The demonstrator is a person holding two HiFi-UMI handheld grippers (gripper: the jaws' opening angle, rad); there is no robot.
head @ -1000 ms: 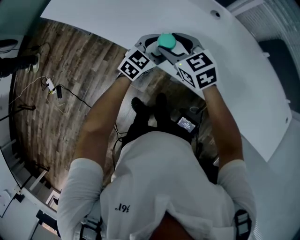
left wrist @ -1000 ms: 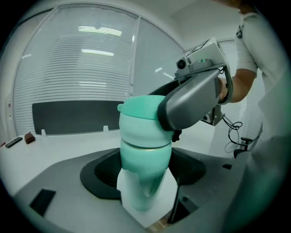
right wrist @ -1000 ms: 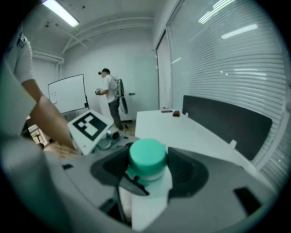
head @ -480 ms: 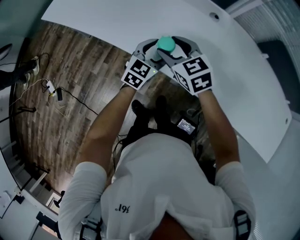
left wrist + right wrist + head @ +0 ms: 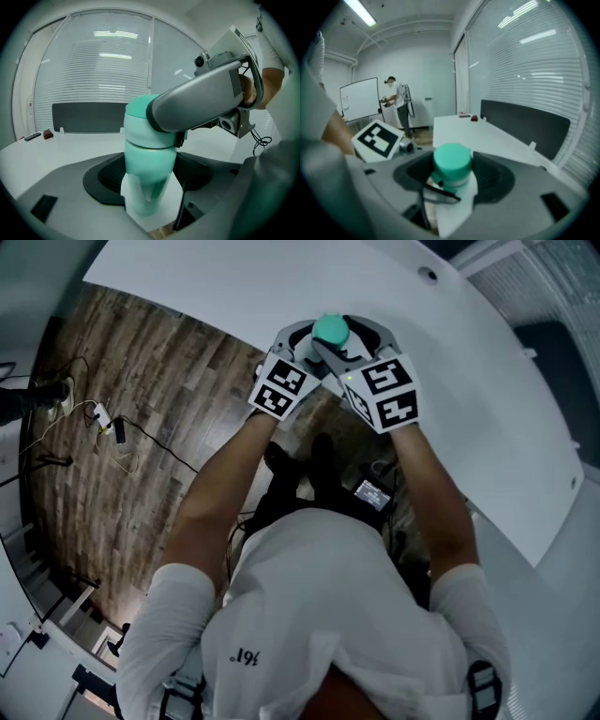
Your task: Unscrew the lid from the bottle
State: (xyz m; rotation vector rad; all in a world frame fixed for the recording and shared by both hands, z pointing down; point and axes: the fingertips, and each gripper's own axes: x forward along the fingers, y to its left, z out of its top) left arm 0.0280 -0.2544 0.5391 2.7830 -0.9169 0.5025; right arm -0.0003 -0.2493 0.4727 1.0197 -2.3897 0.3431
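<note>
Two grippers of yours meet on one teal bottle (image 5: 150, 157) at the near edge of the white surface (image 5: 234, 287). Your left gripper (image 5: 146, 187) has its fingers (image 5: 105, 180) closed in on the bottle's lower body. The bottle stands upright between them with its base on the surface's corner. Your right gripper (image 5: 451, 180) comes across from the other side, its fingers (image 5: 494, 180) narrowed onto the lid (image 5: 452, 161), which sits squarely between them. One right finger lies pressed along the lid's side, just above the left fingers.

The grip for the job looks set, with the body braced below and the lid clamped above. The turning itself appears to be what is left. The lid is seated on the bottle, a thin seam showing where the two meet, with no gap or tilt to say it has come loose. How many turns, if any, are already in cannot be told. To finish, by this reading, you hold the body steady with the left, twist with the right until the threads let go, then lift the lid clear.
</note>
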